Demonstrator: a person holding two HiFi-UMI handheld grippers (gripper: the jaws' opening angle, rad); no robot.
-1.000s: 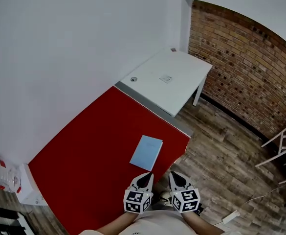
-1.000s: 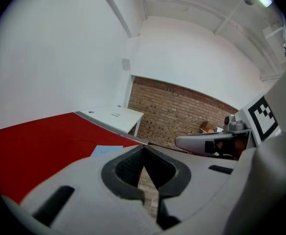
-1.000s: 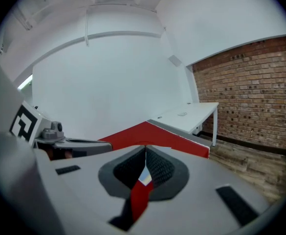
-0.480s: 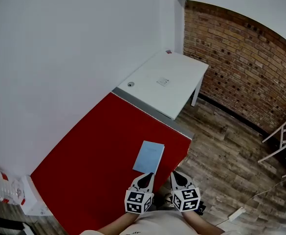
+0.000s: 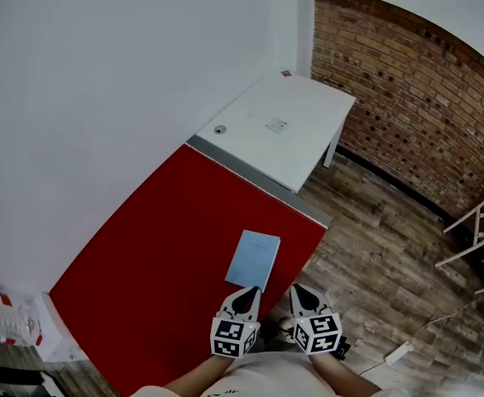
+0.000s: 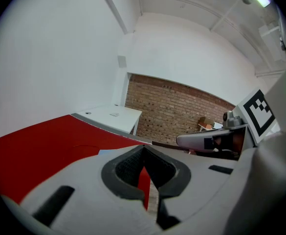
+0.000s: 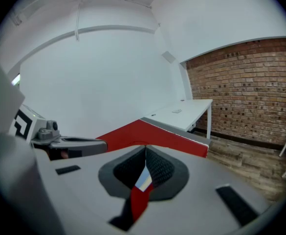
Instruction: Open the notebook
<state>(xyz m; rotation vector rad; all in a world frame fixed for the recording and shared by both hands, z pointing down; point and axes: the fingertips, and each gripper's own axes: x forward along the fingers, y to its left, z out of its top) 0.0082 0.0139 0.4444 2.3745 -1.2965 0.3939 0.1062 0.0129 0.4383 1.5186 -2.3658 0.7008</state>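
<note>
A closed light-blue notebook point(image 5: 253, 260) lies flat on the red table point(image 5: 159, 255), near its front right edge. My left gripper point(image 5: 247, 292) hovers just short of the notebook's near edge, jaws shut with nothing in them. My right gripper point(image 5: 299, 291) is beside it to the right, past the table edge over the floor, also shut and empty. In the left gripper view the shut jaws point(image 6: 143, 150) point over the red table point(image 6: 40, 141). In the right gripper view a sliver of the notebook point(image 7: 143, 181) shows through the slit below the shut tips point(image 7: 145, 149).
A white desk point(image 5: 287, 131) adjoins the red table's far end. A brick wall point(image 5: 407, 81) runs along the right, with a white chair point(image 5: 472, 231) before it. A power strip point(image 5: 397, 353) lies on the wooden floor point(image 5: 374, 255). White packages point(image 5: 10, 317) sit at the lower left.
The head view has shifted a little, so the notebook sits slightly closer to the grippers. Both grippers stay side by side near the table's front edge, still shut.
</note>
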